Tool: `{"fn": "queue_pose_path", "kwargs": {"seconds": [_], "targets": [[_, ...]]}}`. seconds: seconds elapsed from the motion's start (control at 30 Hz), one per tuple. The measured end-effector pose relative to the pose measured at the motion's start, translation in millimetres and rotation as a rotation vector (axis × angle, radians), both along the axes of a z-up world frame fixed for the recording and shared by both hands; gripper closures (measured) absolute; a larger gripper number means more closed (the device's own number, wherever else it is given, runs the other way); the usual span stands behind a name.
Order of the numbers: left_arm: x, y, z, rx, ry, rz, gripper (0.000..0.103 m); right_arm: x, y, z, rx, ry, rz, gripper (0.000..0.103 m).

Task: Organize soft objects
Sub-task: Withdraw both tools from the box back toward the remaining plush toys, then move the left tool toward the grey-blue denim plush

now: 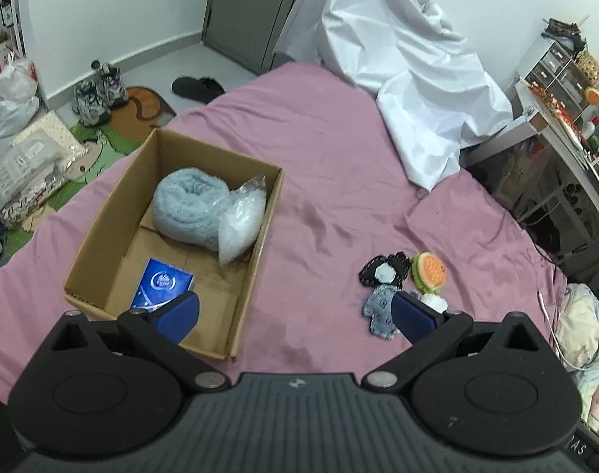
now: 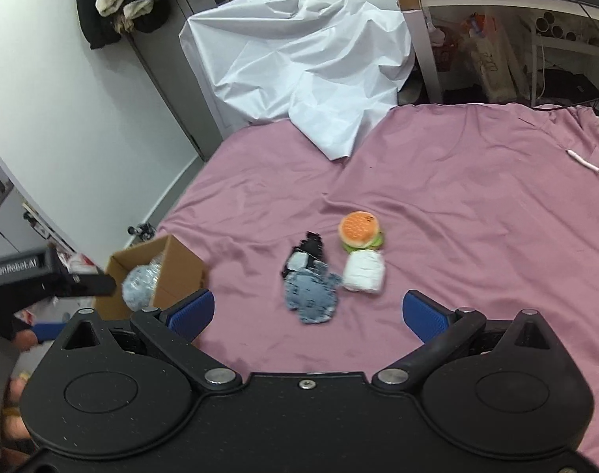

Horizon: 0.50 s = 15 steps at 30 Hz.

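A cardboard box (image 1: 173, 236) sits open on the pink bed sheet (image 1: 331, 157), holding a rolled pale-blue fluffy towel (image 1: 189, 205), a clear bag of white filling (image 1: 240, 220) leaning against the towel, and a blue packet (image 1: 163, 285) at the box's near end. To the right of the box, well apart from it, a cluster of small soft things lies on the sheet: a plush burger (image 2: 360, 230) with an orange bun and green edge, a white rolled cloth (image 2: 364, 272) touching the burger's near side, a black patch with a pale centre (image 2: 305, 254), and a faded denim piece (image 2: 313, 293) overlapping that patch. Bare sheet lies between box and cluster; a crumpled white sheet (image 2: 299, 67) is heaped beyond it. The left gripper (image 1: 295, 315) hovers past the box's near right corner, jaws spread wide and holding nothing. The right gripper (image 2: 309, 313) hangs just short of the denim piece, jaws likewise wide apart and empty.
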<state>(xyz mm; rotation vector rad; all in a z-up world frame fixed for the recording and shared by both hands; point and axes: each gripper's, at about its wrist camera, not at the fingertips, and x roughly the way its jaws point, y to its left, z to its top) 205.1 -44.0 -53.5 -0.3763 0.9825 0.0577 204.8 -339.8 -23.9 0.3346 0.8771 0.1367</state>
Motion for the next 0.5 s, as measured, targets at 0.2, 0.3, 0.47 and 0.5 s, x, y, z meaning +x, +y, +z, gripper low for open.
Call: {"fn": "queue_pose_path", "kwargs": {"seconds": [0.2, 0.3, 0.47, 0.5], "targets": [[3, -19, -2, 0.040, -0.006, -0.034, 0.000, 0, -15, -1, -0.002, 0.011, 0.011, 0.000], [6, -28, -5, 0.022, 0.007, -0.052, 0.000, 0, -23, 0, -0.015, 0.004, 0.010, 0.000], [11, -47, -12, 0.046, 0.029, -0.090, 0.000, 1, -36, -1, -0.050, 0.009, 0.022, 0.000], [12, -50, -14, 0.047, 0.033, -0.093, 0.000, 1, -38, -1, -0.054, 0.007, 0.024, 0.000]]}}
